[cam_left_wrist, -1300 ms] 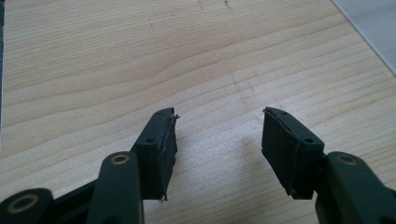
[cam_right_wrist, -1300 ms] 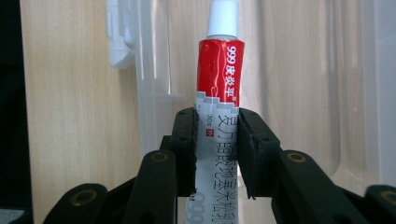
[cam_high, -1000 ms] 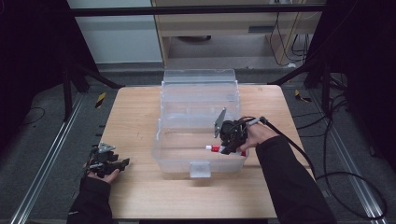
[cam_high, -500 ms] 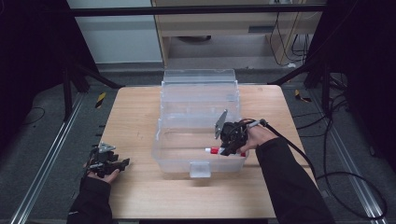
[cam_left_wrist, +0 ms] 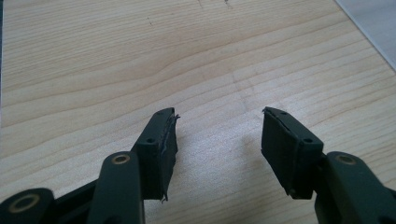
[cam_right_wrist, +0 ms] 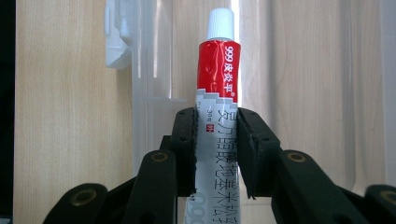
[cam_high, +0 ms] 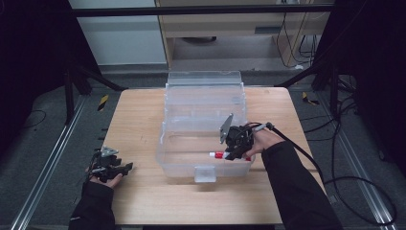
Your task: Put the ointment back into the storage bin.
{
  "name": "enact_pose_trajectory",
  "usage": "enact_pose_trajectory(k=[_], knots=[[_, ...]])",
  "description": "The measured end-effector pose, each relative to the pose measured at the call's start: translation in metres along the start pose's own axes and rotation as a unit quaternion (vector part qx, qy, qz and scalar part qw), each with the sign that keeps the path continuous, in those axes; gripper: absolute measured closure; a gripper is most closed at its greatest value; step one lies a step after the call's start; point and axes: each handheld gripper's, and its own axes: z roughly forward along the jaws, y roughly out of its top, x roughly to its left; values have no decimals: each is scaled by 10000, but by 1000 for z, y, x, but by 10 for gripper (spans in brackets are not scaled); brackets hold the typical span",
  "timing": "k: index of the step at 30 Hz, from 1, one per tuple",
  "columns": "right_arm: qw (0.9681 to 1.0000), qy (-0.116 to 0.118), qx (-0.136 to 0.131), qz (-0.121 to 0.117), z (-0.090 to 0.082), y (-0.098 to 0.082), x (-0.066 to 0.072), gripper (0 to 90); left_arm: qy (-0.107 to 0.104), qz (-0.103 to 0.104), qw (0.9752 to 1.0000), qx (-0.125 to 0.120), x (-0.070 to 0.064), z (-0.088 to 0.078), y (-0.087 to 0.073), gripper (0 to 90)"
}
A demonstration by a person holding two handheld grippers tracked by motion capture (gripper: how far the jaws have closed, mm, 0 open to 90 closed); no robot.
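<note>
The red-and-white tube [cam_right_wrist: 217, 88] is being pinched by the right tongs [cam_right_wrist: 216, 144] over the clear box [cam_high: 206, 124], where slipping is being risked, while the left tongs [cam_left_wrist: 218, 140], at eight o'clock on the desk [cam_high: 143, 115], are being held open and empty

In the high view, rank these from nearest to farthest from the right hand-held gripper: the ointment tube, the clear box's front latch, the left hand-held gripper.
1. Ointment tube: clamped in the right hand-held gripper, over the clear box's front right corner.
2. Front latch: on the box's near wall, to the left.
3. Left hand-held gripper: far left, by the table edge.
</note>
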Motion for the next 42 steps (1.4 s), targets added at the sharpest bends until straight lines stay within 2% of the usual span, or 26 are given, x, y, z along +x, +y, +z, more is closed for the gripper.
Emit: enact_pose_trajectory(k=[6, 16, 28, 32, 40, 42], knots=[[9999, 77, 28, -90, 1, 0, 1, 694, 3, -2, 10000, -6, 0, 0, 0, 449], [9999, 57, 70, -71, 3, 0, 1, 692, -4, 7, 10000, -6, 0, 0, 0, 450], [9998, 112, 76, -154, 6, 0, 1, 690, -3, 8, 10000, -8, 0, 0, 0, 451], [9995, 165, 258, -74, 7, 1, 1, 670, -2, 7, 10000, -14, 0, -1, 0, 451], [9997, 18, 257, -56, 2, 0, 0, 683, -1, 5, 10000, -20, 0, -1, 0, 453], [9997, -51, 236, 18, 0, -1, -1, 685, -4, 14, 10000, -15, 0, -1, 0, 453]])
